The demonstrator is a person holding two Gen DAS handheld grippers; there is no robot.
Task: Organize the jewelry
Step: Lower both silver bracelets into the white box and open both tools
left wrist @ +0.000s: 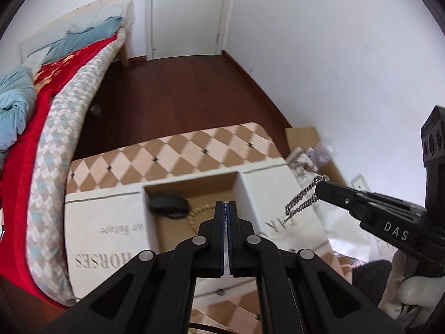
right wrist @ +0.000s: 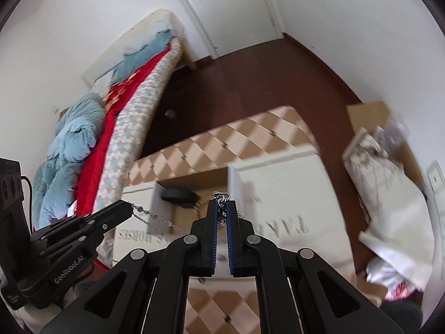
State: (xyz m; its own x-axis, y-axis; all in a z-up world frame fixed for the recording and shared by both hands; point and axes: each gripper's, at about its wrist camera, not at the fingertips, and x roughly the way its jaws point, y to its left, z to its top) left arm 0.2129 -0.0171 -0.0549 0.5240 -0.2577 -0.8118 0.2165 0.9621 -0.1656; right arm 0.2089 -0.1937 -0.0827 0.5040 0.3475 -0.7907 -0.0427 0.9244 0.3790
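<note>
Right gripper (right wrist: 221,217) is pinching a thick chain (right wrist: 221,199) between its pads; left gripper (right wrist: 130,208) is clamping a thin chain (right wrist: 154,218). Both are dangling over the box (right wrist: 278,194); next probably calls for lowering each into its brown well (left wrist: 217,189)

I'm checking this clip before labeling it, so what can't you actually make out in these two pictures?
- Thin chain: hangs from the left gripper in the right wrist view; unseen in the left wrist view.
- Box lettering: blurred, partly covered by the grippers.
- Dark object in the compartment: too blurred to identify.
- Beaded strand: lower part behind the fingers.
</note>
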